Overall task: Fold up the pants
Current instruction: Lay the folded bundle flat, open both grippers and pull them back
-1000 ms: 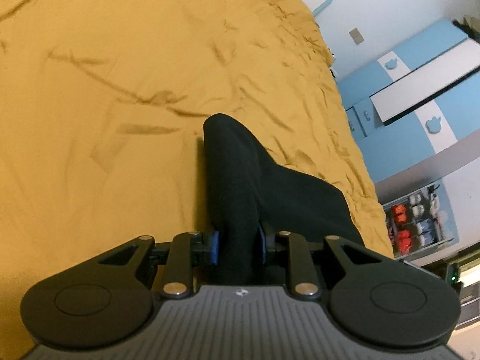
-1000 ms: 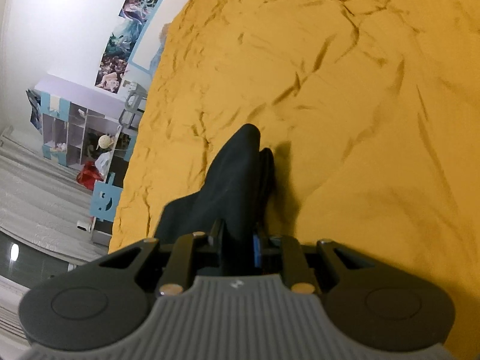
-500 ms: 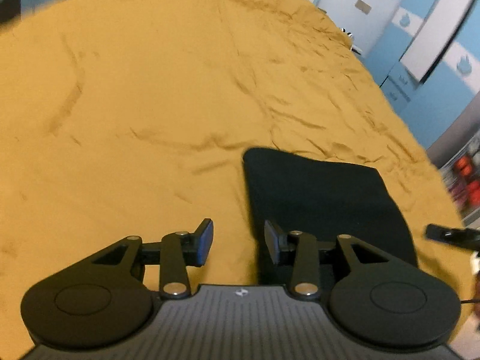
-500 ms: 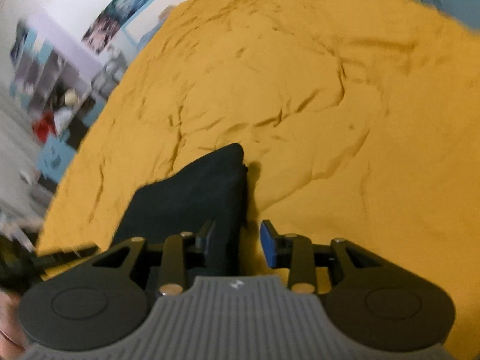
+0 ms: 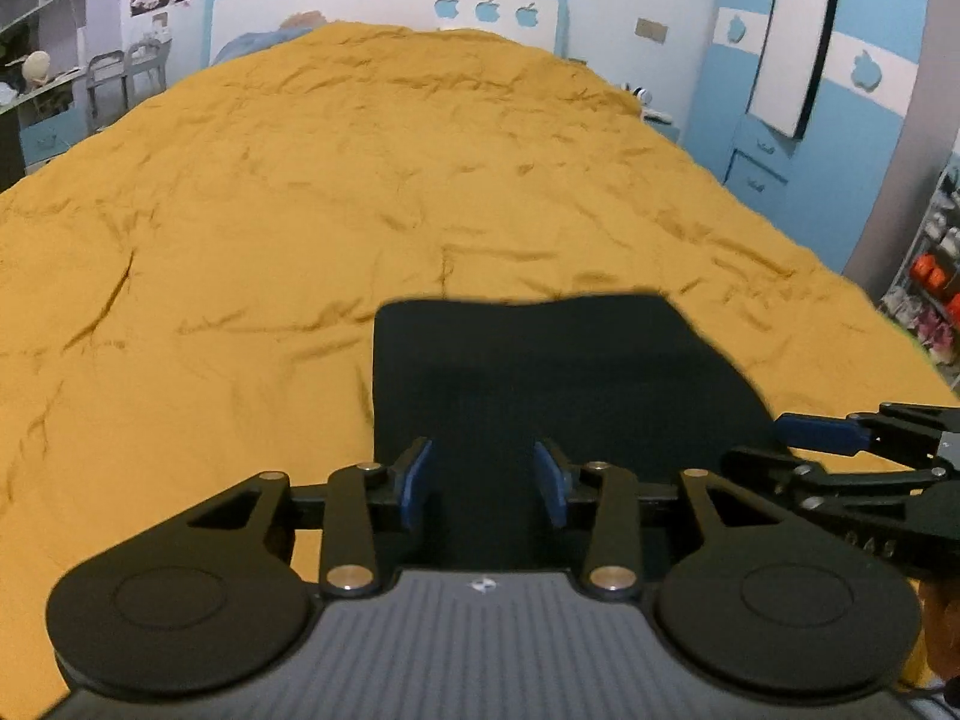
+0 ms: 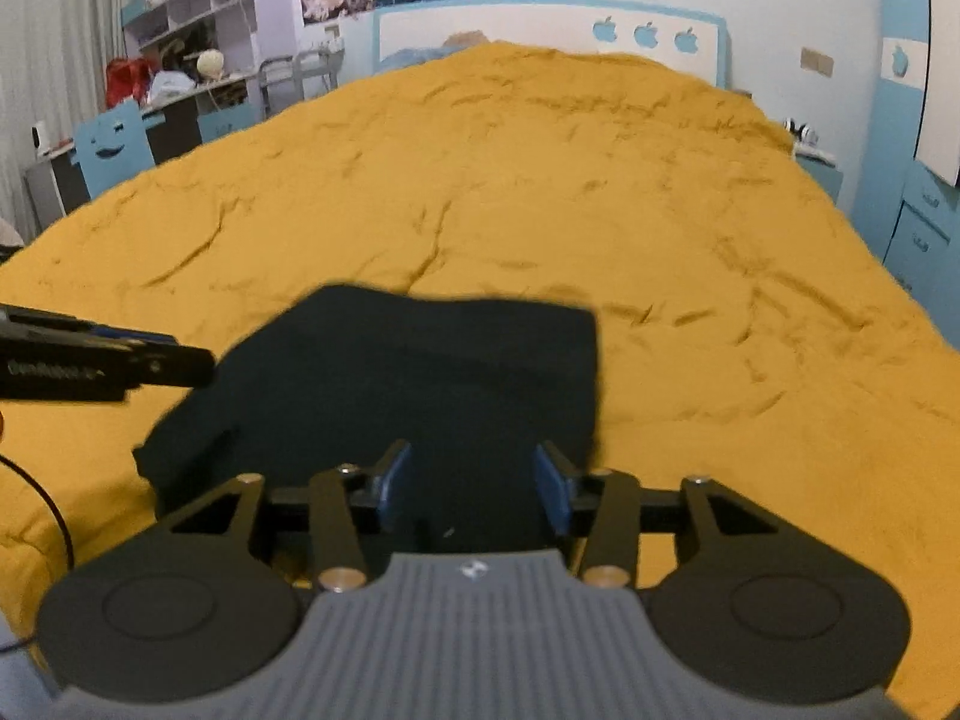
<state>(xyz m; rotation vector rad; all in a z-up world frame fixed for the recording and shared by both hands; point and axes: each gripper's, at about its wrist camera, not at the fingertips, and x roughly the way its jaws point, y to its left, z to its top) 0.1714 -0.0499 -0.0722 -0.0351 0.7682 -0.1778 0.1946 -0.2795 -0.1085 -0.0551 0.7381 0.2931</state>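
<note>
One pair of black fabric pants [image 5: 558, 378], folded into a flat, roughly rectangular packet, lies on the near part of the wrinkled mustard-yellow bedspread [image 5: 312, 192]; its near edge is hidden behind both gripper bodies, and its folds are hard to make out in the dark, slightly blurred cloth. Two black two-finger grippers with blue pads are present. The left gripper [image 5: 483, 483] is released, jaws just having been opening, pads apart above the packet and gripping nothing. The right gripper [image 6: 474, 489] is likewise released, jaws just having been opening, nothing clamped between the pads. Each gripper's tip enters the other's view from the side, cut off by the frame. Bare bedspread extends wide to the left, right and far side of the packet, up to one white-and-blue headboard [image 5: 384, 18] bearing three apple cut-outs.
</note>
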